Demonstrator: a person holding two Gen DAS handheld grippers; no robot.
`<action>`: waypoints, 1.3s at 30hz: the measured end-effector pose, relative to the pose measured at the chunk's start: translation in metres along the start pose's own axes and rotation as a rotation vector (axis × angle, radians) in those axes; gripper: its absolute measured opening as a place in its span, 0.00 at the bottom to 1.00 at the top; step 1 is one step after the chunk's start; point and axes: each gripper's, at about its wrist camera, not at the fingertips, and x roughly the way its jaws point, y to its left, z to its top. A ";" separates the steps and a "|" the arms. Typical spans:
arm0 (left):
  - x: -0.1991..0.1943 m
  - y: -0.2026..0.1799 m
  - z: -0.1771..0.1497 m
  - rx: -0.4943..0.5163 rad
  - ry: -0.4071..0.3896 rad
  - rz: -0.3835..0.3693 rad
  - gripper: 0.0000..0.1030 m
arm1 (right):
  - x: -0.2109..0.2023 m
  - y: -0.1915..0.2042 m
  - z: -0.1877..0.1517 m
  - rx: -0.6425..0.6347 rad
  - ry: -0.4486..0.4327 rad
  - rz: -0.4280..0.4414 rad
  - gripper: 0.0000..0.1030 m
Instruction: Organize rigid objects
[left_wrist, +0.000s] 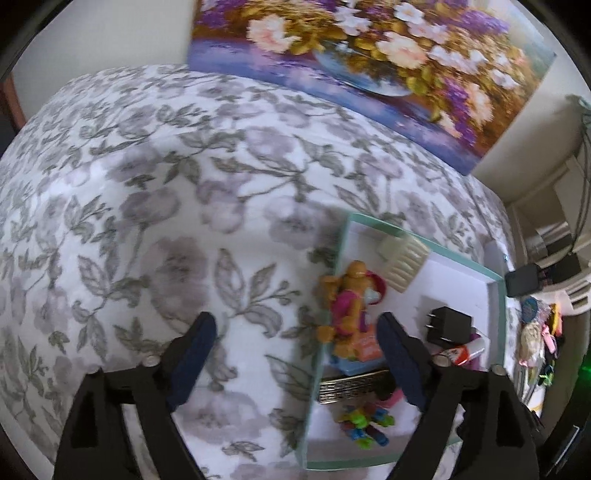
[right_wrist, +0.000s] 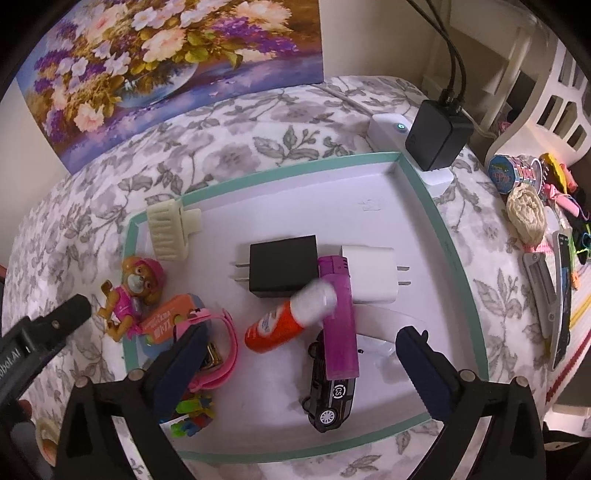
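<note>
Both tongs are being held wide open, nothing gripped: purple lighter (right_wrist: 338, 317) between right tongs (right_wrist: 301, 363), toy figure (left_wrist: 349, 306) between left tongs (left_wrist: 295, 354).

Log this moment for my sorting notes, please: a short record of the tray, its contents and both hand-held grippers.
surface: floral blanket
container: green-rimmed tray
inside: black charger, white charger, purple lighter, orange tube, toy car, pup figure
left hand-held gripper: open, empty
right hand-held gripper: open, above tray, empty
</note>
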 end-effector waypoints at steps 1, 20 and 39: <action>0.000 0.003 -0.001 -0.003 -0.003 0.009 0.91 | 0.000 0.001 -0.001 -0.005 0.001 -0.002 1.00; -0.039 0.044 -0.041 0.018 -0.044 0.093 0.91 | -0.022 0.025 -0.037 -0.091 -0.032 -0.002 1.00; -0.085 0.056 -0.085 0.130 -0.194 0.190 0.91 | -0.058 0.050 -0.088 -0.188 -0.103 0.034 1.00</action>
